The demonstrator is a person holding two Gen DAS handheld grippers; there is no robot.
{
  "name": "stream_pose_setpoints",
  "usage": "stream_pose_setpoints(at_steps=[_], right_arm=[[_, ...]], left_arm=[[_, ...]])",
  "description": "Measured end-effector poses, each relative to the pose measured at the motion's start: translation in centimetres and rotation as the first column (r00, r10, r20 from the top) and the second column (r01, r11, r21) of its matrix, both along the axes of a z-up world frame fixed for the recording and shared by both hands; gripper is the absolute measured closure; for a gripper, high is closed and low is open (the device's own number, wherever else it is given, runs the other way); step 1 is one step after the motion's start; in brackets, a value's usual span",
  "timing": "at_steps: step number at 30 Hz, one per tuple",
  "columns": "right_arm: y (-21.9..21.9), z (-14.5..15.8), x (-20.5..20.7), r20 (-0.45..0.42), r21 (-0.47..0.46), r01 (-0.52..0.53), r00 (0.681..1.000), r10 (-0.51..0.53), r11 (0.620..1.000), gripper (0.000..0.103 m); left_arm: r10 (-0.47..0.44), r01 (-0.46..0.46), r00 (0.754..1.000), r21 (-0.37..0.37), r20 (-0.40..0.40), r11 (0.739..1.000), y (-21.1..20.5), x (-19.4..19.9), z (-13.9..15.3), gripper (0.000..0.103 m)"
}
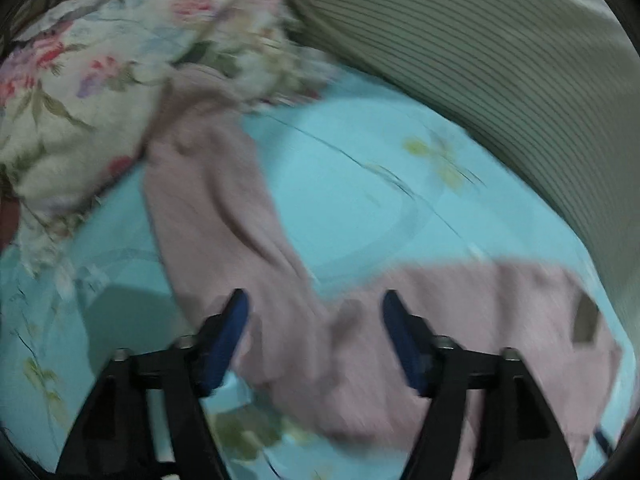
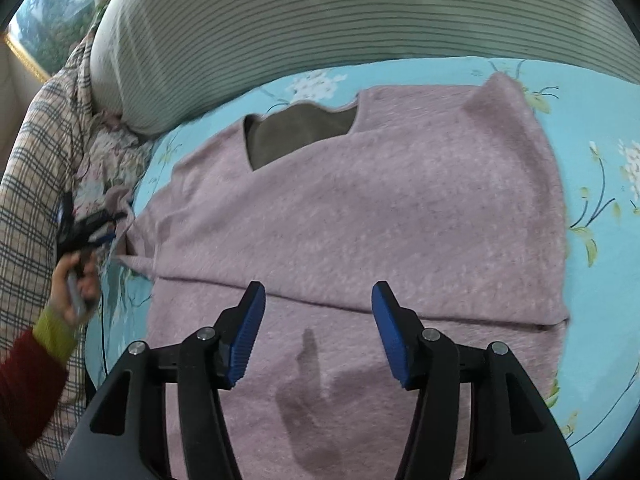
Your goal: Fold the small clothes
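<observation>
Fuzzy pink knit sweater (image 2: 360,208) spread flat on bed's light-blue floral sheet (image 2: 600,184), neckline toward striped grey pillow (image 2: 320,20), one sleeve (image 1: 224,208) trailing out sideways. Right gripper (image 2: 318,300) above lower body panel, fingers apart, holding nothing. Left gripper (image 1: 316,300) over sleeve base, fingers wide, empty; probably lining up to fold sleeve inward.
</observation>
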State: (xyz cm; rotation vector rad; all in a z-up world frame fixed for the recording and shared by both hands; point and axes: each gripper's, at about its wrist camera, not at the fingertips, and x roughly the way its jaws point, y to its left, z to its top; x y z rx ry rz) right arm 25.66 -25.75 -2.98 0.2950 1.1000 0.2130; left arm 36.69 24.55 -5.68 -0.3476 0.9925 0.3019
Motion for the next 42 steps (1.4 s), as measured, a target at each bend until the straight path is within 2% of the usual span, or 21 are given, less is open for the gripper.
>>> stream_pose_setpoints(at_steps=[2,6,8,9,10,12,14,17,19,23,29,32,36,42], right_arm=[[0.1,0.0,-0.1,-0.008,-0.003,-0.010,1.000,0.010,1.000,0.046],[0.2,0.1,-0.2,-0.023,-0.018,-0.023,0.999,0.023,1.000,0.046],[0.0,0.2,-0.2,-0.026,-0.022,-0.023,0.999,0.022,1.000,0.046],[-0.2,0.2,-0.3,-0.027,-0.022,-0.019,0.999,0.018,1.000,0.046],[-0.4,0.2,-0.4,-0.027,-0.021,-0.014,1.000,0.013,1.000,0.046],[-0.7,0.2,-0.4,-0.026,-0.021,-0.008,1.000,0.007,1.000,0.046],[-0.8,0.0,-0.3,-0.021,-0.016,-0.003,1.000,0.002,1.000,0.046],[-0.5,-0.1,-0.1,-0.018,-0.008,-0.002,1.000,0.001,1.000,0.046],[0.0,-0.2,0.1,-0.014,0.003,-0.005,1.000,0.005,1.000,0.046],[0.8,-0.1,0.1,-0.006,0.026,-0.009,1.000,0.009,1.000,0.046],[0.5,1.0,-0.8,0.025,0.040,0.012,1.000,-0.013,0.999,0.046],[-0.8,1.3,-1.5,0.032,0.049,0.051,0.998,-0.053,0.997,0.046],[-3.1,1.5,-2.5,0.034,0.070,0.122,0.992,-0.124,0.990,0.046],[-6.5,1.1,-3.3,0.022,0.100,0.205,0.978,-0.208,0.974,0.046]], left_arm=[[0.024,-0.024,1.000,0.024,-0.010,0.999,1.6,2.0,-0.3,0.023],[0.098,-0.087,0.993,0.147,-0.070,0.985,4.8,6.5,-1.4,0.023],[0.141,-0.125,0.986,0.163,-0.093,0.979,6.4,7.8,-2.0,0.023],[0.160,-0.143,0.982,0.158,-0.103,0.977,7.3,8.3,-2.4,0.028],[0.164,-0.149,0.981,0.134,-0.107,0.980,8.1,8.6,-2.8,0.035],[0.153,-0.145,0.984,0.087,-0.092,0.986,8.9,8.6,-3.0,0.072],[0.139,-0.132,0.987,0.088,-0.079,0.987,9.0,8.3,-2.6,0.098],[0.083,-0.082,0.996,0.059,-0.023,0.995,8.1,7.1,-1.2,0.099],[0.035,-0.037,0.998,0.040,0.046,0.999,6.6,5.8,0.6,0.099],[-0.081,0.081,0.982,0.004,0.170,0.997,1.8,2.9,4.2,0.099],[-0.296,0.309,0.913,-0.003,0.281,0.951,-9.5,-0.2,7.7,0.099],[-0.398,0.417,0.864,0.006,0.307,0.909,-15.9,-1.5,8.5,0.099],[-0.530,0.554,0.789,0.012,0.310,0.832,-24.0,-3.1,7.5,0.099],[-0.656,0.668,0.721,0.031,0.222,0.744,-34.1,-3.1,3.0,0.099]])
